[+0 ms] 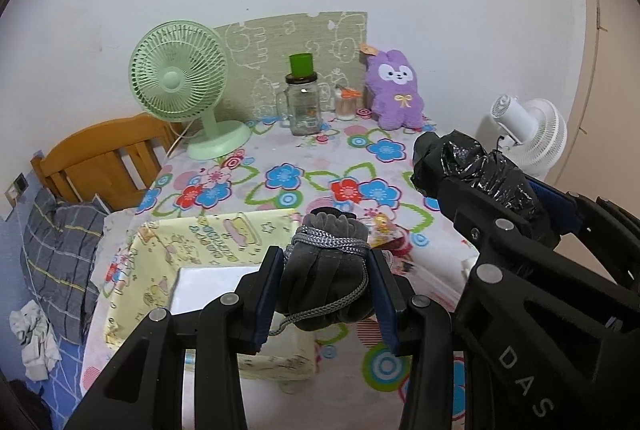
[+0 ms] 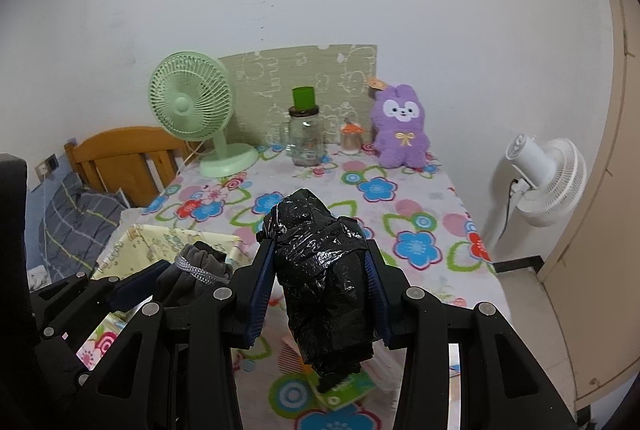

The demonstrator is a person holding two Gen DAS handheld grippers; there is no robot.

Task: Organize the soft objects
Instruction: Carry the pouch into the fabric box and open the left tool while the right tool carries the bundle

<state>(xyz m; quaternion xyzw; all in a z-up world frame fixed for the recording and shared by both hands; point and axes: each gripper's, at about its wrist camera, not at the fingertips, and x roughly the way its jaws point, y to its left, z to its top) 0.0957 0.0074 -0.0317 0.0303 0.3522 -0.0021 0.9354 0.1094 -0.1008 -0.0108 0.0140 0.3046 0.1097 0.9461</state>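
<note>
My left gripper (image 1: pixel 326 294) is shut on a grey drawstring pouch (image 1: pixel 328 270), tied with a grey cord and held above the near part of the table. Just beyond and below it stands a pale yellow fabric box (image 1: pixel 168 250) with a white inside. To the right, my right gripper (image 2: pixel 320 290) is shut on a bundle wrapped in black plastic (image 2: pixel 324 270); the same black bundle (image 1: pixel 468 165) shows in the left wrist view. The grey pouch (image 2: pixel 196 270) and yellow box (image 2: pixel 160 238) appear at the left of the right wrist view. A purple plush bunny (image 1: pixel 394 89) sits at the table's far right.
The flowered tablecloth (image 1: pixel 280 173) covers the table. At the back stand a green desk fan (image 1: pixel 180 81), a glass jar with a green lid (image 1: pixel 304 101) and a small jar (image 1: pixel 346 103). A white fan (image 2: pixel 548 177) stands right of the table, a wooden bed frame (image 1: pixel 100 157) left.
</note>
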